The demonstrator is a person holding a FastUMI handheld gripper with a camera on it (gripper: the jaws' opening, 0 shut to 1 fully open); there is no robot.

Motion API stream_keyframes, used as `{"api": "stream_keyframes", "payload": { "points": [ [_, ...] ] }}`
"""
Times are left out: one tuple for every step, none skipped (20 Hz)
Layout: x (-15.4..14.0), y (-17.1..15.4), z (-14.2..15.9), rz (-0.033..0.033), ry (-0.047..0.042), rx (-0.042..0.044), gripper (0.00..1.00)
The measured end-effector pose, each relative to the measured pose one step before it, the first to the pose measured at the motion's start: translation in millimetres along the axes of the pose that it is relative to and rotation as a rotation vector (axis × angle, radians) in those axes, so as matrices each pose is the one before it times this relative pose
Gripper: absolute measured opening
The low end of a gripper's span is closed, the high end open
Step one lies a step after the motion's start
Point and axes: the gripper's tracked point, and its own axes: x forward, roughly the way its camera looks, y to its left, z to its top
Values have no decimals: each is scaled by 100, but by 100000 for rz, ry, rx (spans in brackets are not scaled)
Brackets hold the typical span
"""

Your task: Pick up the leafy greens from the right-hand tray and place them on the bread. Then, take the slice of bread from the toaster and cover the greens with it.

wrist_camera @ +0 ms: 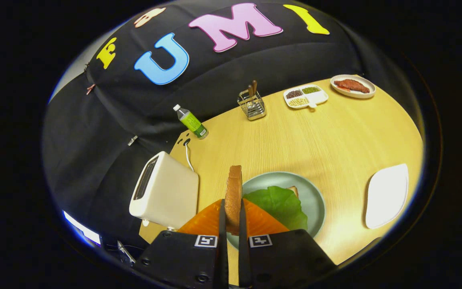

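We see our tool [233, 214] closed on a slice of bread [234, 192], both fingers pressing its faces and holding it upright on edge. Just beyond and beside it lies the round plate [315, 196] on the desk [315, 136], carrying the greens [281, 204] over another slice whose corner [294, 190] peeks out behind the leaf. The toaster [167, 194] stands beside the plate, and a white tray [387, 194] lies well apart on the other side. A bottle [191, 121], a wire rack [252, 105] and two dishes [305, 96] [353, 86] sit near the far edge.
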Motion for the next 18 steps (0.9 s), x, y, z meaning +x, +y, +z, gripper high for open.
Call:
{"api": "stream_keyframes", "payload": {
  "points": [
    [308,-606,-124,-1235,-197,807,14],
    [121,-816,-138,-1390,2,554,14],
    [157,-798,-31,-1967,-200,703,14],
    [245,-1094,-145,-3111,-93,262,14],
    [94,-864,-127,-2511,718,-263,14],
    [181,-1022,-513,-3307,1016,-192,14],
    [20,-383,-307,-2712,1496,-202,14],
    [257,-1085,-522,-1685,1613,415,14],
    [151,-476,-431,-978,1131,592,14],
    [210,-412,-512,-602,1386,256,14],
    [225,-169,-135,-204,613,-218,14],
    [183,-222,-74,-306,288,-794,14],
    [169,-87,146,-49,-28,-1029,14],
    [148,-160,-34,-181,28,-768,14],
    [100,-167,1,-464,76,-649,14],
    [53,-296,-160,-922,539,-823,14],
    [73,-133,-194,-463,206,-741,17],
    [-119,-165,110,-991,-209,-1140,20]
  ]
}}
